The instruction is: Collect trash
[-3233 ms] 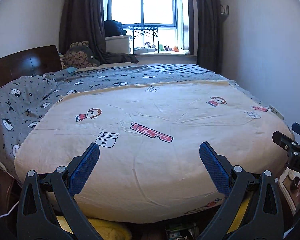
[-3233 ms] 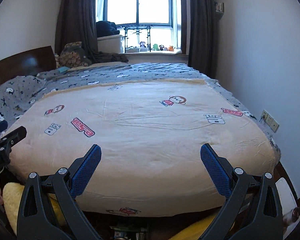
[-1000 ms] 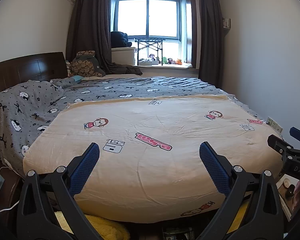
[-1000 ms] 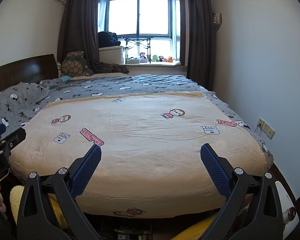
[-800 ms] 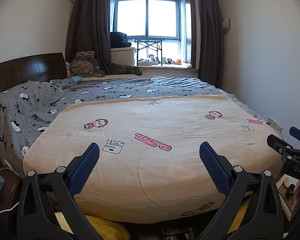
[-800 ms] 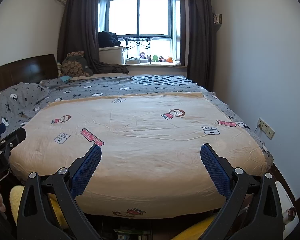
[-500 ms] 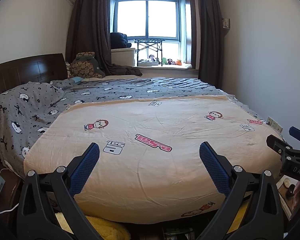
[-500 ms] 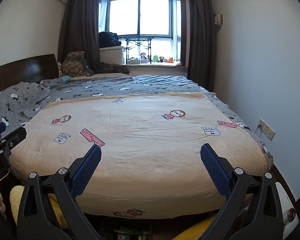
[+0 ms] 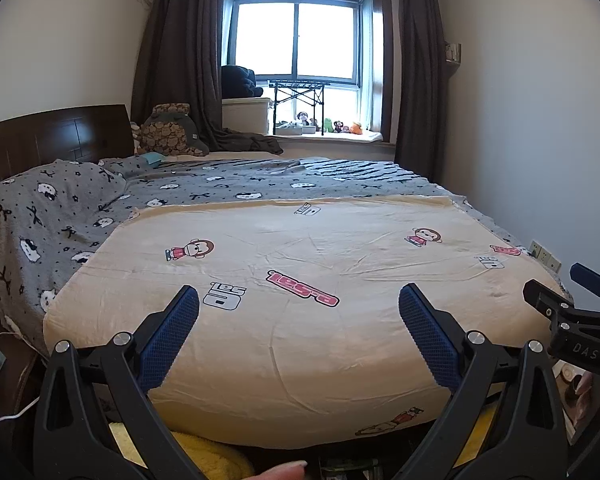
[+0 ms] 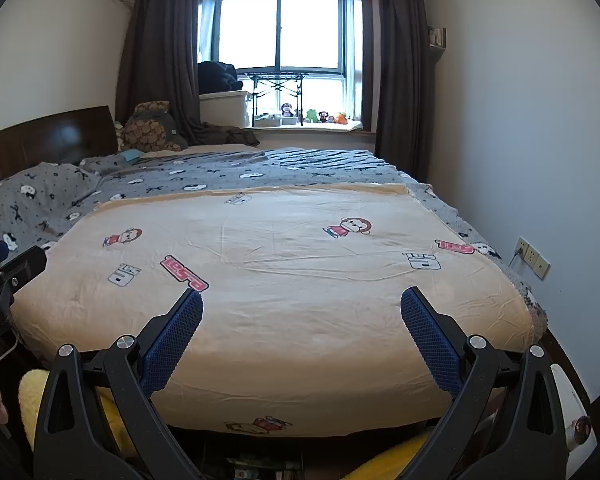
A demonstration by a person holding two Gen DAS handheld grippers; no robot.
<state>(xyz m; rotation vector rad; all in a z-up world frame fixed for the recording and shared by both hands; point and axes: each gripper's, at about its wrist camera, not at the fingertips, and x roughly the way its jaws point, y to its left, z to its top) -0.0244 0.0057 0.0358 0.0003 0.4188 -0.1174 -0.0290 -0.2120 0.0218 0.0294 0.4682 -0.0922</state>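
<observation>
Both the left gripper (image 9: 299,307) and right gripper (image 10: 301,311) gape wide and empty above the bed (image 9: 300,280), where no trash shows, so it is perhaps light, crushable litter lying elsewhere.

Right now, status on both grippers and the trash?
Left gripper open, empty. Right gripper open, empty. Both held over the foot of the bed. No trash identifiable on the cream blanket; nothing in the way.
</observation>
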